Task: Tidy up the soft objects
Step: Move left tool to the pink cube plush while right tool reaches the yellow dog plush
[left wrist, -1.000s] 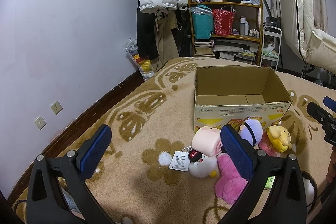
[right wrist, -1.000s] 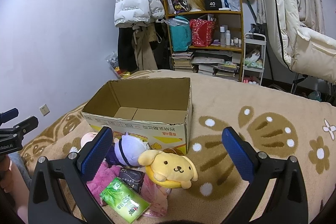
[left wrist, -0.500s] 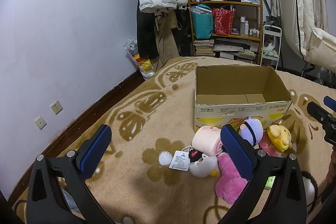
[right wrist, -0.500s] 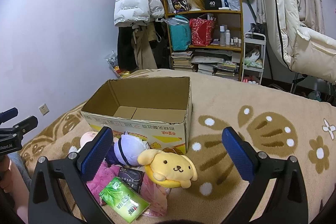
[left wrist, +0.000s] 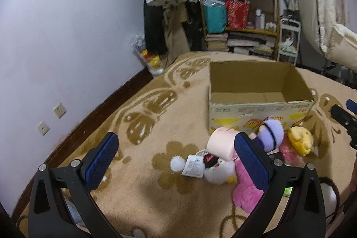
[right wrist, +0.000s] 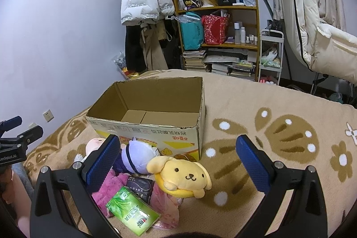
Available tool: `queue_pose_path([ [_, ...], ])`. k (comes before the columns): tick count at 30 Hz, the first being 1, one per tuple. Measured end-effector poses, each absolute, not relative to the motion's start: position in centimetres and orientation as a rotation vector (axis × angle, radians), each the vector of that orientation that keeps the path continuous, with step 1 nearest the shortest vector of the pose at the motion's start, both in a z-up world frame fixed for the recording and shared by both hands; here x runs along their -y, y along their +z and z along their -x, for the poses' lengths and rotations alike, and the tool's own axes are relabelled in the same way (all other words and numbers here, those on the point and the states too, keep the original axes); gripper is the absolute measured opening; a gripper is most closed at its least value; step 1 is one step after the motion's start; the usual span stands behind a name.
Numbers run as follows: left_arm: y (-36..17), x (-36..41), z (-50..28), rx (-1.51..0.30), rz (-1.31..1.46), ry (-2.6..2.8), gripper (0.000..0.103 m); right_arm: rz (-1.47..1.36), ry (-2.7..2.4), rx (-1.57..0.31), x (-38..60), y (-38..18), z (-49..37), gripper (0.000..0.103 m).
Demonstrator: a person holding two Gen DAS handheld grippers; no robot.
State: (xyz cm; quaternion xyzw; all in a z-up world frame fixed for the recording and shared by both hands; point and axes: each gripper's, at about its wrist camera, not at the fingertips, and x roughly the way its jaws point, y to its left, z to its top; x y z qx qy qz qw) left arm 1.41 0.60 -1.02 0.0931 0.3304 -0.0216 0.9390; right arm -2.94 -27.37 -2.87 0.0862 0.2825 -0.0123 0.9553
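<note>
Plush toys, including the yellow dog plush (right wrist: 186,175), lie heaped against the empty cardboard box (right wrist: 156,102) front; right claw (right wrist: 178,162), spread wide, hangs nearest; left claw (left wrist: 176,160) likewise wide, empty.

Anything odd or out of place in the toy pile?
Yes: a green tissue pack and a small black box lie among the plush toys in front of the empty cardboard box. Neither is a toy, and the black box looks hard.
</note>
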Motion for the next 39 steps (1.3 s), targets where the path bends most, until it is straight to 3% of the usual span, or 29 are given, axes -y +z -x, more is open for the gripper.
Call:
queue_pose_path([
  [10,-1.7,-0.2,-3.3,-0.749,-0.199,-0.050,0.103,-0.181,-0.010,-0.617,27.2,-2.9,2.2,0.103],
  [28,-1.6,3.4,-8.2,-0.729,-0.314,-0.084,0.103,-0.217,-0.030,-0.663,27.6,-3.3,-1.2,0.103],
  [39,-5.3,5.1,-11.2,-0.847,-0.332,-0.170,0.103,-0.268,-0.034,-0.761,28.4,-5.8,-3.4,0.103],
])
